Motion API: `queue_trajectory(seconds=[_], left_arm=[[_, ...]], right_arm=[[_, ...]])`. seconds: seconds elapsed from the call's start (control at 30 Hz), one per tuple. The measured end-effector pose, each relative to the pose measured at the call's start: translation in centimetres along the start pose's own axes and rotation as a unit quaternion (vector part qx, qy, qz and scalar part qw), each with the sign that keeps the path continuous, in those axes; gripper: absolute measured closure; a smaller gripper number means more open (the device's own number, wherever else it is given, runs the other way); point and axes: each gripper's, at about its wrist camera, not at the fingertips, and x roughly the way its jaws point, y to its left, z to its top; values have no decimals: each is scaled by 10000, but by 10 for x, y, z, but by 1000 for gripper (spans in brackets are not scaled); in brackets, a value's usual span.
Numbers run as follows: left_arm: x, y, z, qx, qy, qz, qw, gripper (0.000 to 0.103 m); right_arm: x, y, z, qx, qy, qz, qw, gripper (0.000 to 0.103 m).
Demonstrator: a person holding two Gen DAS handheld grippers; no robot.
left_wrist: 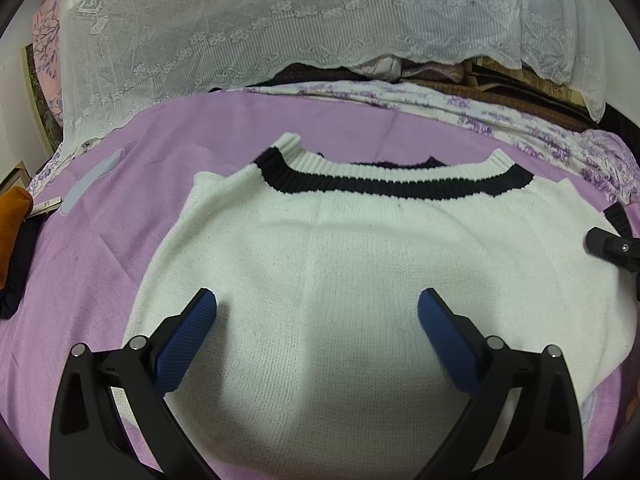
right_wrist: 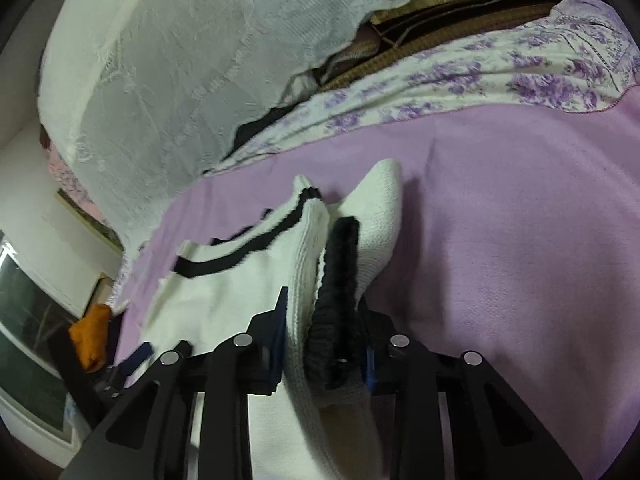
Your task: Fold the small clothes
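Observation:
A white knit sweater (left_wrist: 360, 248) with a black band at the neck lies flat on the purple sheet (left_wrist: 160, 152). My left gripper (left_wrist: 316, 304) hovers open over the sweater's body, its blue pads wide apart with nothing between them. At the sweater's right edge a black part of my right gripper (left_wrist: 612, 248) shows. In the right wrist view my right gripper (right_wrist: 323, 300) is shut on a bunched fold of the sweater (right_wrist: 224, 292), white knit and a black ribbed cuff (right_wrist: 340, 280) pressed between the pads. The sleeve end sticks out beyond the fingers.
A white lace cover (left_wrist: 280, 20) drapes over a pile at the back of the bed. Purple floral fabric (left_wrist: 520, 128) lies behind the sweater. An orange cloth (left_wrist: 12, 216) and a dark garment (left_wrist: 16, 272) sit at the left edge. Bare purple sheet (right_wrist: 520, 240) stretches right of the sweater.

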Motion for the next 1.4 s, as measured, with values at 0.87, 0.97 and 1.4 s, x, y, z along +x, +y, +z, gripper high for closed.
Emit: queue_trajectory(seconds=[0.87, 0.97, 1.4], left_arm=[[-23, 133, 19, -909, -469, 773, 9917, 5], [-35, 133, 22, -845, -628, 873, 9906, 5], [-46, 166, 26, -789, -488, 721, 9931, 5]], right_arm=[[-4, 37, 3, 217, -99, -356, 9991, 73], [-6, 54, 6, 71, -121, -418, 9990, 74], [-2, 108, 15, -256, -66, -577, 9980, 74]])
